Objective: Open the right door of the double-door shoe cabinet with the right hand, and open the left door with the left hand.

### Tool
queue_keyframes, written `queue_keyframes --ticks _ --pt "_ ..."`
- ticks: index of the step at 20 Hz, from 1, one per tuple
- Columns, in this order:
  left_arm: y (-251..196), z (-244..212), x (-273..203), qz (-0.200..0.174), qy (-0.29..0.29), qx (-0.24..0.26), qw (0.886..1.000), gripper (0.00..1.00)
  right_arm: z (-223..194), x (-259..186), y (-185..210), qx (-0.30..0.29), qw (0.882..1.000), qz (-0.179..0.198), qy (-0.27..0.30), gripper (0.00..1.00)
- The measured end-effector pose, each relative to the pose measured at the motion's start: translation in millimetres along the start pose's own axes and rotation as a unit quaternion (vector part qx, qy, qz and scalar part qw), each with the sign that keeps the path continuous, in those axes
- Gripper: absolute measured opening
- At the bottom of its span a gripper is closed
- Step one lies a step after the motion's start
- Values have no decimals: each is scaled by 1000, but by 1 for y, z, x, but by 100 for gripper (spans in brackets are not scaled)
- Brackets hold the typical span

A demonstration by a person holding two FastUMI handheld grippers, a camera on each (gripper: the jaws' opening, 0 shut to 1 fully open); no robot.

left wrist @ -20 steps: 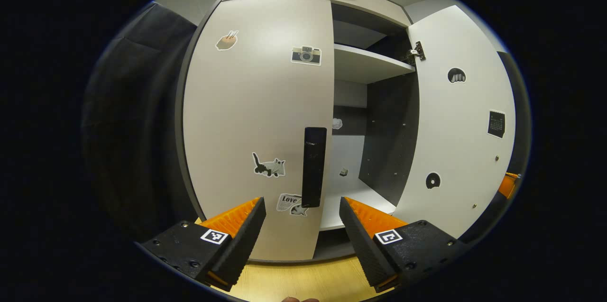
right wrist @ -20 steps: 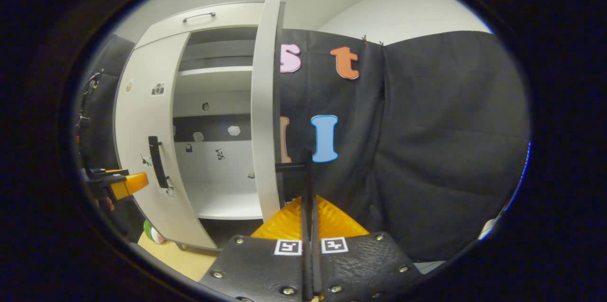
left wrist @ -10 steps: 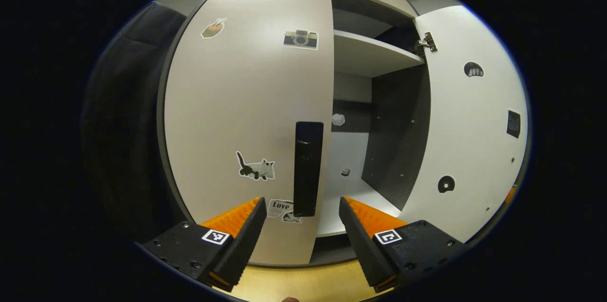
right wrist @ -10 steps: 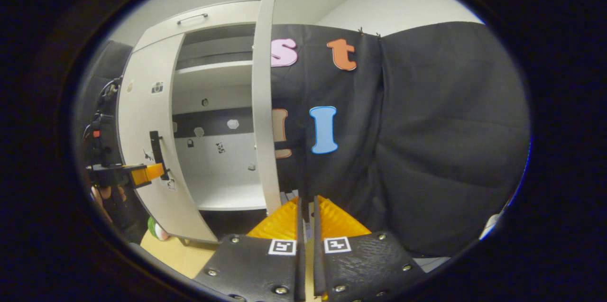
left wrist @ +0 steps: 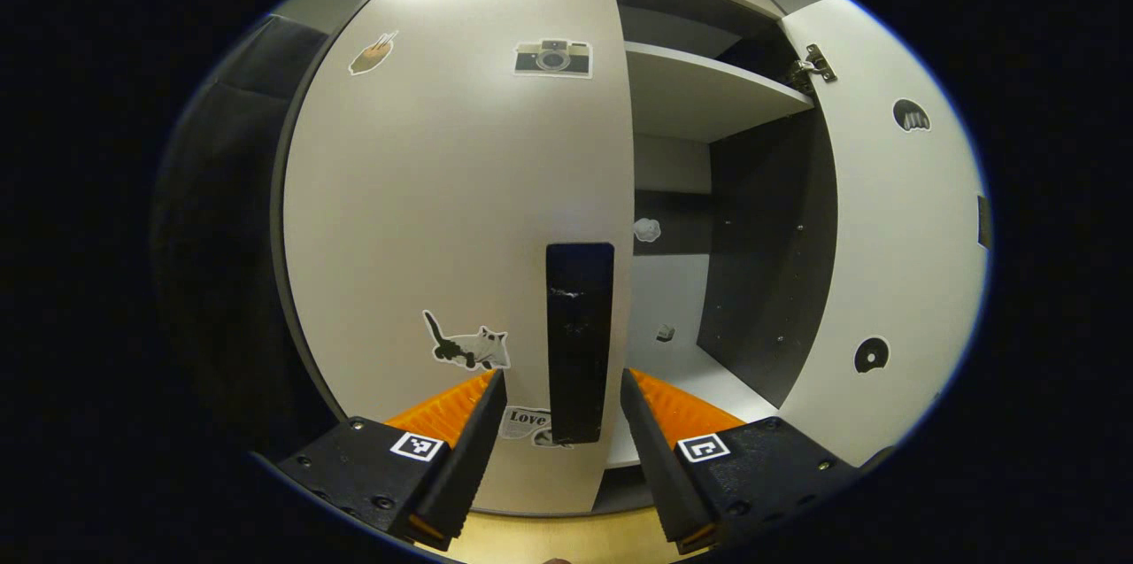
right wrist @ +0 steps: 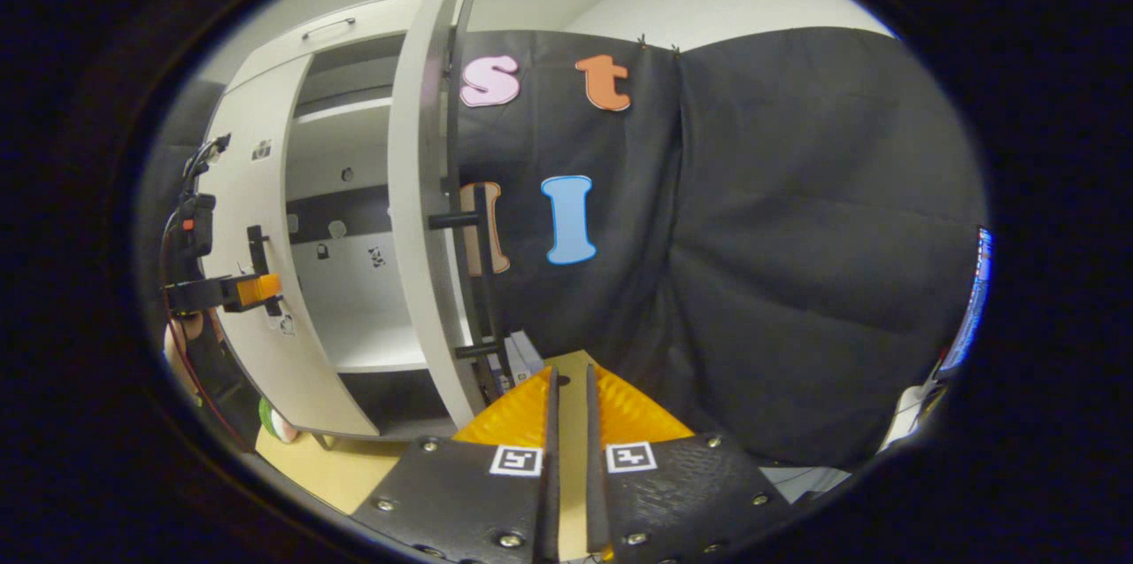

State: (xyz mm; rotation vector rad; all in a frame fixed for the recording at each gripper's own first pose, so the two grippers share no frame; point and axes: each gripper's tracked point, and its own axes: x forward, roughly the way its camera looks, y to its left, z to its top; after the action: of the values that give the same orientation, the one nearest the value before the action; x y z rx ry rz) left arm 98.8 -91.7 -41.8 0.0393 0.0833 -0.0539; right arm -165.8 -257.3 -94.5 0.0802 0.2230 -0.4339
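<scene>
- My left gripper (left wrist: 556, 409) has its jaws spread, straddling the lower end of the left door's handle (left wrist: 580, 338); not closed on it yet.
- Handle's long axis is vertical, dead ahead between the jaws. Judgement: close, then pull.
- Left door (left wrist: 460, 219) is shut; right door (right wrist: 423, 219) is swung wide open.
- My right gripper (right wrist: 566, 400) is clear of the right door's handle (right wrist: 482, 281), jaws nearly together, holding nothing.
- Count: two doors, two handles, one shoe cabinet (left wrist: 699, 95), two grippers.
- Left gripper is much the nearer.
</scene>
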Motion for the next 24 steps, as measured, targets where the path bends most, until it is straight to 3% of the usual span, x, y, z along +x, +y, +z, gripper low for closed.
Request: queue_keyframes --ticks 1,3,8,10,11,13,24 --pt "-2 1 2 -1 -2 0 1000 76 -1 0 0 1 1000 -1 2 12" --pt "-5 1 8 -5 -1 5 1000 80 -3 2 1 1 1000 -4 4 12" --pt "-4 -1 16 0 0 8 1000 70 -2 3 -8 2 1000 -23 -3 12" --pt "2 -4 17 16 6 14 1000 58 -5 2 -12 5 1000 -27 1 12" --pt "0 -4 18 13 4 10 1000 47 -6 1 -13 7 1000 -30 4 12" --pt "-1 -4 18 7 1 6 1000 38 -7 2 -13 8 999 -34 7 12" --pt "-1 -5 15 -16 9 11 1000 23 -15 -1 3 5 1000 -20 14 12"
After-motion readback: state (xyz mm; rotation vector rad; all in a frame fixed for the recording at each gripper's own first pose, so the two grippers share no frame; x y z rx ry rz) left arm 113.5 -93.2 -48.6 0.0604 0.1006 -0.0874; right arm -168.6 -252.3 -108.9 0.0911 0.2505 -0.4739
